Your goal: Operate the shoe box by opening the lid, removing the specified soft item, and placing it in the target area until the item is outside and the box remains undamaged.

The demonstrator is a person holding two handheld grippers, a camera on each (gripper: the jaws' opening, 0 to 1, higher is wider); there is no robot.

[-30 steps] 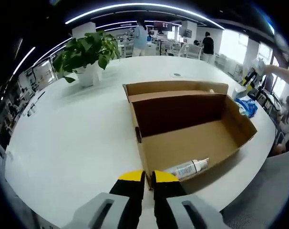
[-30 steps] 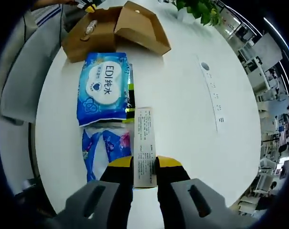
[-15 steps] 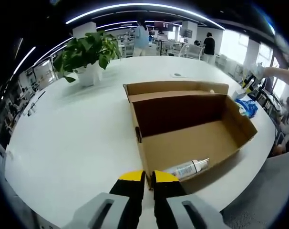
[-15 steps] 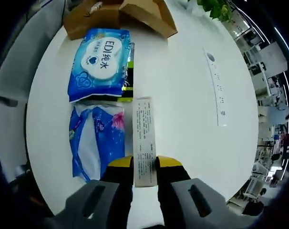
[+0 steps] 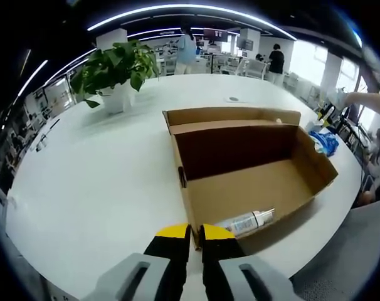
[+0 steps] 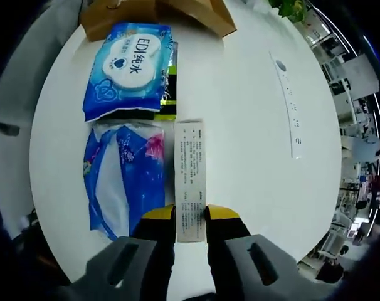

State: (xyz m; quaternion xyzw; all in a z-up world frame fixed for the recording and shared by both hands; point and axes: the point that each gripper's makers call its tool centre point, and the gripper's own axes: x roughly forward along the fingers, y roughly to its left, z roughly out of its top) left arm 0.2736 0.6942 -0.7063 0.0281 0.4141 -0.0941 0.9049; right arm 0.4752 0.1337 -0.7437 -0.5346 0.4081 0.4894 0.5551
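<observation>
Shoe box (image 5: 253, 166) open on white table (image 5: 96, 182), lid folded back toward potted plant (image 5: 115, 72). Small bottle (image 5: 246, 221) lying inside at box's near wall. Left gripper (image 5: 195, 233) pinched on that near wall. Right gripper (image 6: 190, 216) clamped on long printed carton (image 6: 190, 175); blue wipes pack (image 6: 130, 69) and blue soft pouch (image 6: 124, 182) outside box, beside carton.

Shoe box (image 5: 253, 169) ahead of left jaws: matt brown corrugated cardboard. Wipes pack (image 6: 130, 69) beyond right jaws: glossy blue plastic film. Carton (image 6: 191, 179) between right jaws: printed paperboard. Table (image 5: 89, 182): smooth white.
</observation>
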